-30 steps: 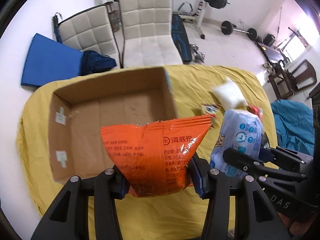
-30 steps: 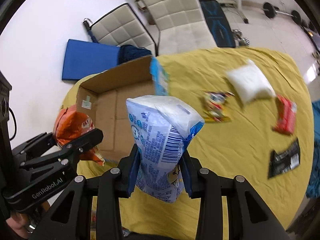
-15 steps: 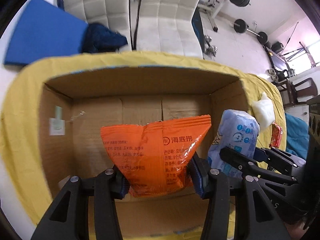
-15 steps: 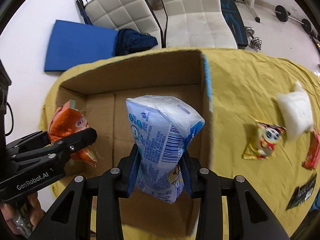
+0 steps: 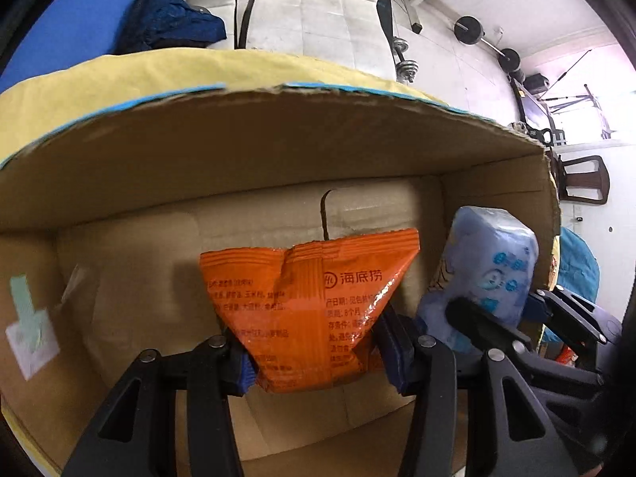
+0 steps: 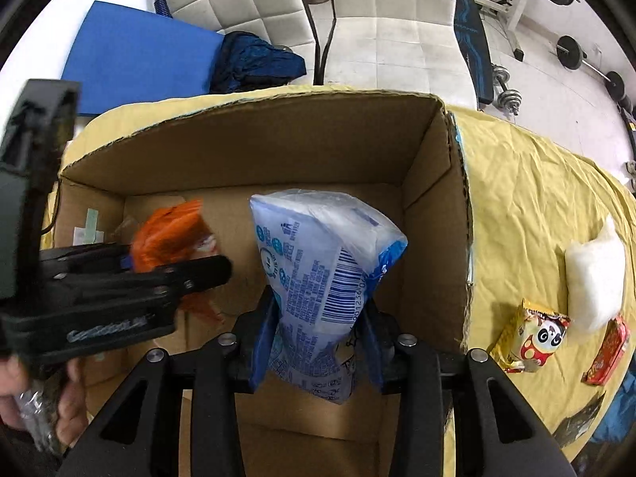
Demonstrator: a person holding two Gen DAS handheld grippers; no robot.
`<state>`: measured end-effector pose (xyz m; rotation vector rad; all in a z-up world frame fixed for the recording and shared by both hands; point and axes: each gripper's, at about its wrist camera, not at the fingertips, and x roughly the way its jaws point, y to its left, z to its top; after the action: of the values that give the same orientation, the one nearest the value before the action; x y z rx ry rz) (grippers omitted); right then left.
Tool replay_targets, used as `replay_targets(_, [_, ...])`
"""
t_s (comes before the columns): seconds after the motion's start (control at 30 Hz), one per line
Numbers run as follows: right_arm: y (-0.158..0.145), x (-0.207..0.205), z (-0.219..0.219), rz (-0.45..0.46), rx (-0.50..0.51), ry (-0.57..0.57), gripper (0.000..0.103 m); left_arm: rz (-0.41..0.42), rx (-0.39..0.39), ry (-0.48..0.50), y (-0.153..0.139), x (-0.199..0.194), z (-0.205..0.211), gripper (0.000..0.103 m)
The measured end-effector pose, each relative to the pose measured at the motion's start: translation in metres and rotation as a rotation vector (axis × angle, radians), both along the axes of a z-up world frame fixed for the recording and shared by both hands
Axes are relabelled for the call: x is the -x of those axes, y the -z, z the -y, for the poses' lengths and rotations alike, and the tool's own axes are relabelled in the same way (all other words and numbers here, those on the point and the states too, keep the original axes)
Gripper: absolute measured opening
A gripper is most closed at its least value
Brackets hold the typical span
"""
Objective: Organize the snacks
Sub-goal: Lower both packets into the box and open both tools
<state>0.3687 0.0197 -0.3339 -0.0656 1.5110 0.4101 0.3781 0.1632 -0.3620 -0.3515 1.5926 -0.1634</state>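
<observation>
An open cardboard box [image 6: 278, 151] stands on the yellow-clothed table [image 6: 528, 198]. My left gripper [image 5: 314, 357] is shut on an orange snack packet [image 5: 310, 310] and holds it inside the box, near its floor. To its right, my right gripper [image 6: 318, 342] clamps a blue-and-white bag [image 6: 322, 262], also inside the box by the right wall; its jaws are opening, though the pads still touch the bag. In the right wrist view, the orange packet [image 6: 175, 234] and left gripper [image 6: 159, 262] sit at the left.
On the cloth right of the box lie a white pillow pack [image 6: 592, 278], a panda-print packet [image 6: 532, 334], a red packet [image 6: 608, 349] and a dark packet [image 6: 576, 425]. Two white padded chairs [image 6: 397, 20] stand behind the table. A hand [image 6: 71, 397] holds the left gripper.
Both grippers have come forward and down, from in front of the box to inside it, each still carrying its packet. The box walls now fill both views.
</observation>
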Motion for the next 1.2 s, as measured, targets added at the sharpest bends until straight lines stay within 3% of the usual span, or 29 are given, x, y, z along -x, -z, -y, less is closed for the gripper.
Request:
replay_targets(0.23, [-0.005, 0.004, -0.02, 0.064, 0.045, -0.098, 0.043, -0.007, 0.013, 0.004, 0.003, -0.005, -0.003, 0.047])
replay_targets(0.4, [0.015, 0.001, -0.028, 0.007, 0.075, -0.152, 0.044, -0.022, 0.02, -0.003, 0.006, -0.001, -0.006, 0.047])
replay_targets(0.6, [0.027, -0.008, -0.035, 0.018, 0.101, -0.197, 0.052, -0.04, 0.036, -0.047, 0.013, -0.005, -0.01, 0.048])
replay_targets(0.8, [0.021, -0.012, -0.036, 0.012, 0.094, -0.188, 0.062, -0.023, -0.051, -0.062, -0.004, -0.004, -0.006, 0.049])
replay_targets(0.87, [0.015, -0.011, -0.035, 0.013, 0.093, -0.176, 0.064, -0.014, -0.076, -0.048, -0.011, -0.003, -0.003, 0.061])
replay_targets(0.97, [0.01, -0.008, -0.034, 0.0, 0.083, -0.151, 0.07, 0.007, -0.112, -0.051, -0.024, 0.001, 0.0, 0.069])
replay_targets(1.1, [-0.005, 0.005, -0.031, 0.024, 0.113, -0.109, 0.096, 0.03, -0.119, -0.07, -0.04, 0.01, 0.003, 0.081])
replay_targets(1.13, [-0.009, 0.009, -0.028, 0.025, 0.119, -0.096, 0.096, 0.042, -0.127, -0.076, -0.046, 0.015, 0.002, 0.089])
replay_targets(1.2, [-0.012, 0.015, -0.023, 0.018, 0.124, -0.076, 0.098, 0.064, -0.144, -0.09, -0.054, 0.024, 0.0, 0.096])
